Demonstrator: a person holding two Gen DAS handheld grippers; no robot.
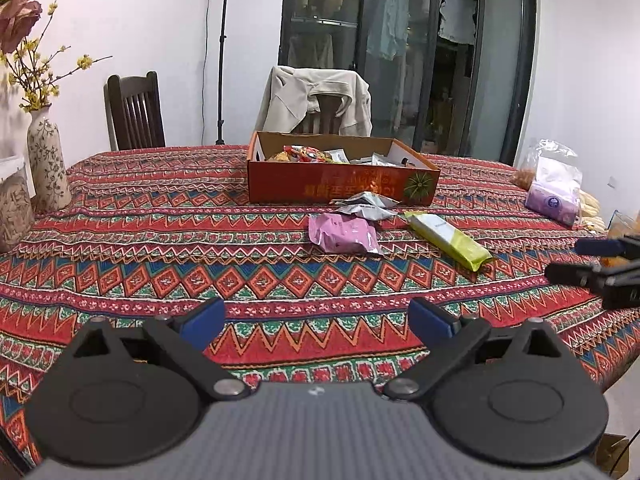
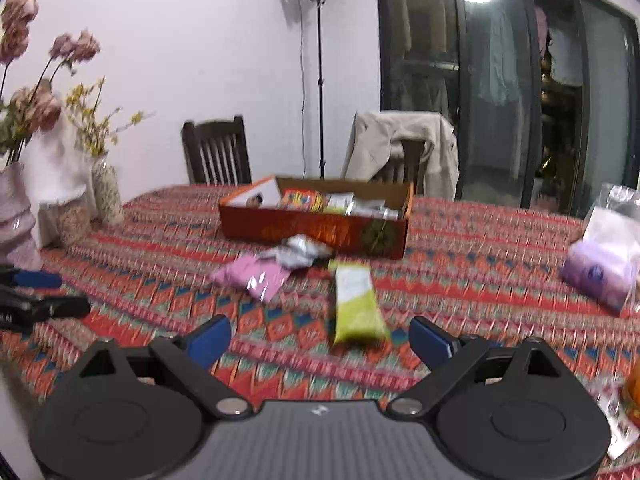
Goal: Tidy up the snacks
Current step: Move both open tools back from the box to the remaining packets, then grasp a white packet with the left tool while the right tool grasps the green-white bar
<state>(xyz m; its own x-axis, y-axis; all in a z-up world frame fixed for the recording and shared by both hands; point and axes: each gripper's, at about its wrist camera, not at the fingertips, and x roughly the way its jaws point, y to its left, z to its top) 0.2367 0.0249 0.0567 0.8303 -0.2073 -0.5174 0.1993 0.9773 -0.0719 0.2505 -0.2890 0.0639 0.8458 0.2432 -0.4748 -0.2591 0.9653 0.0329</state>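
An orange cardboard box (image 1: 340, 188) holding several snack packets stands at the middle back of the table; it also shows in the right wrist view (image 2: 316, 232). In front of it lie a pink packet (image 1: 344, 234) (image 2: 252, 276), a crumpled silver packet (image 1: 366, 206) (image 2: 300, 252) and a long yellow-green packet (image 1: 448, 240) (image 2: 356, 308). My left gripper (image 1: 316, 320) is open and empty, low over the cloth, well short of the packets. My right gripper (image 2: 320, 340) is open and empty, with the yellow-green packet just ahead between its fingers.
A patterned red tablecloth (image 1: 160, 248) covers the table. Vases with flowers (image 1: 48, 160) (image 2: 106, 188) stand at the left. A clear bag with a purple pack (image 1: 554, 196) (image 2: 604, 276) lies at the right. Two chairs (image 1: 136, 112) (image 1: 320, 108) and a light stand (image 2: 320, 80) are behind the table.
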